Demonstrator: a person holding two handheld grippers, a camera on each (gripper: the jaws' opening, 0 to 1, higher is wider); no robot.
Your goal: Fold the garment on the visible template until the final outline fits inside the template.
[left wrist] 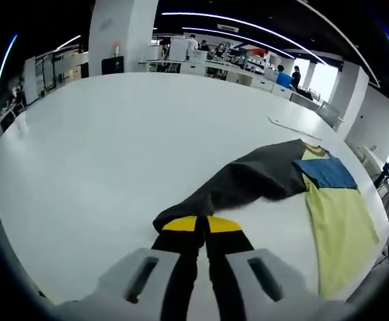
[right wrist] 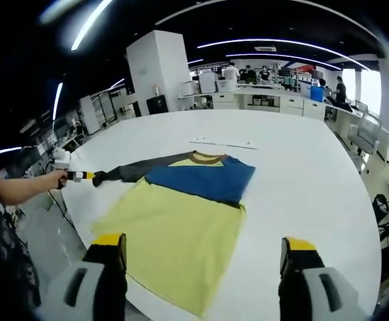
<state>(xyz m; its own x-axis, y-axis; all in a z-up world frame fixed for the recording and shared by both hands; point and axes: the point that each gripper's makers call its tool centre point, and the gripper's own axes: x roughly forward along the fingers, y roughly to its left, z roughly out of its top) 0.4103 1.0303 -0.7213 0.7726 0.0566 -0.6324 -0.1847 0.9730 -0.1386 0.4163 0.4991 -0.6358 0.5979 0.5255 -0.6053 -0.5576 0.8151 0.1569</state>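
Your left tongs (left wrist: 201, 224) are pressed together on the cuff of the dark sleeve (left wrist: 248, 179), drawn out sideways from the shirt (right wrist: 181, 221). Your right tongs (right wrist: 204, 251) stand spread, holding nothing, poised above the yellow hem near the tabletop (right wrist: 301, 167) edge. The shirt lies flat and face up on the tabletop, body unfolded, so I judge folding has barely begun. I cannot make out the template. Your left hand (right wrist: 55, 179) reaches out level from the side.

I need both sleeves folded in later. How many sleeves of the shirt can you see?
1: a dark sleeve stretched sideways, its cuff clamped in the left gripper. The other may be hidden.
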